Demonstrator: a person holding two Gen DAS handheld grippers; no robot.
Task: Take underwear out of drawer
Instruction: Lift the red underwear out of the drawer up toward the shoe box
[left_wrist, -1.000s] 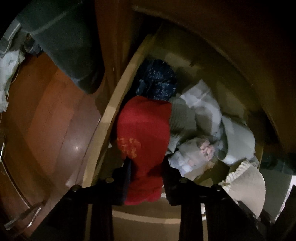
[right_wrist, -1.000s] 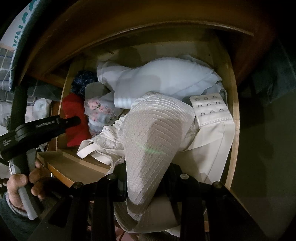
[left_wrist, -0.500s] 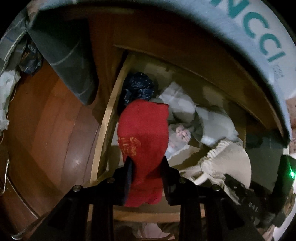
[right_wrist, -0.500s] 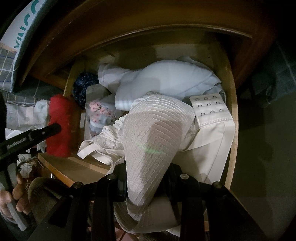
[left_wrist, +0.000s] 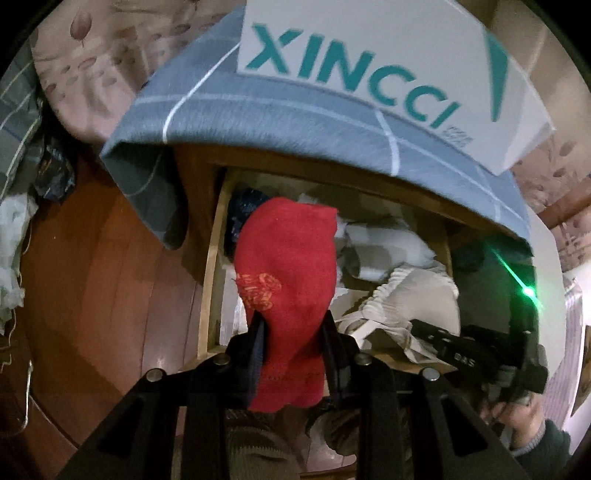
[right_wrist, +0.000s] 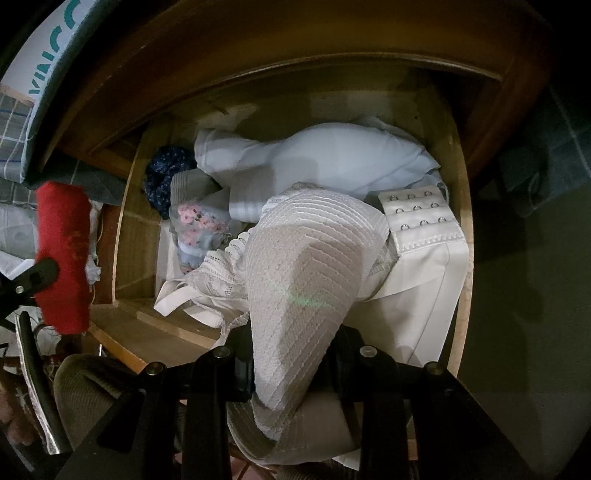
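My left gripper (left_wrist: 293, 332) is shut on a red cloth item with an orange print (left_wrist: 288, 280), held up above the open wooden drawer (left_wrist: 212, 258). The same red item (right_wrist: 64, 254) shows at the left of the right wrist view, outside the drawer's left wall. My right gripper (right_wrist: 291, 354) is shut on a ribbed white bra cup (right_wrist: 306, 277) over the drawer's front right; its hook band (right_wrist: 417, 218) lies beside it. A pale folded garment (right_wrist: 325, 162), a floral piece (right_wrist: 199, 225) and a dark blue speckled piece (right_wrist: 166, 173) lie inside.
A blue checked bedcover (left_wrist: 295, 110) with a white box lettered XINCCI (left_wrist: 369, 62) overhangs the drawer. Brown wooden floor (left_wrist: 92, 277) lies left of the drawer. A person's hand (left_wrist: 517, 413) holds the right gripper's handle; a green light (left_wrist: 528, 291) glows there.
My left gripper has risen with the red item, lifting it out of the drawer and to the left of its wall. The right gripper and bra have stayed put.
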